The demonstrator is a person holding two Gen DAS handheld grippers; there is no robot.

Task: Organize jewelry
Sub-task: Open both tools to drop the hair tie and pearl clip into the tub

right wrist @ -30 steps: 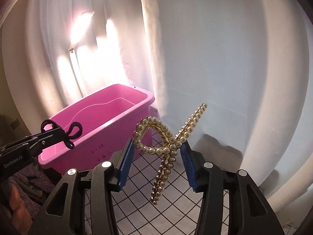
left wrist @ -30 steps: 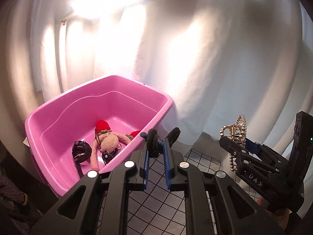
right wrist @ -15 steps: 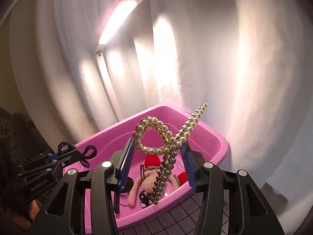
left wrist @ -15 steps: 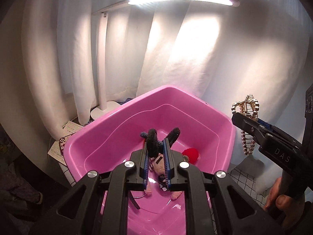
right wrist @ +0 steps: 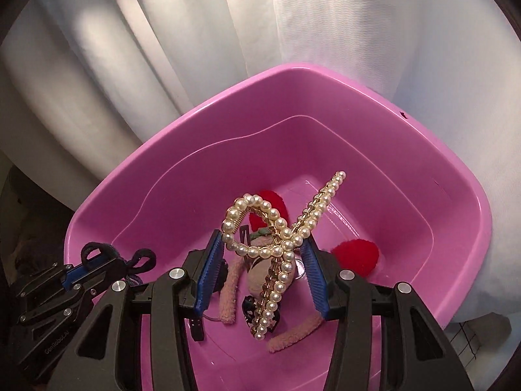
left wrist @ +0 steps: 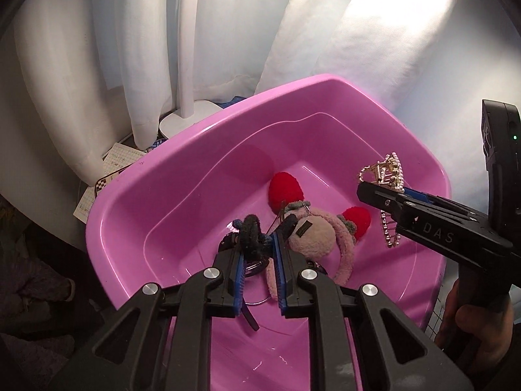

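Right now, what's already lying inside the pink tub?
Inside the pink tub lies a plush toy with red ears, plus small dark pieces near it. The left gripper with its black hair tie and the pearl hair claw cover the floor beneath them.

Both my grippers now hang over the pink bin (left wrist: 156,195); a second ago they were beside it over the gridded surface. Left gripper (left wrist: 259,244) jaws are opening around the black hair tie (left wrist: 250,233). Lamp head is out of view.
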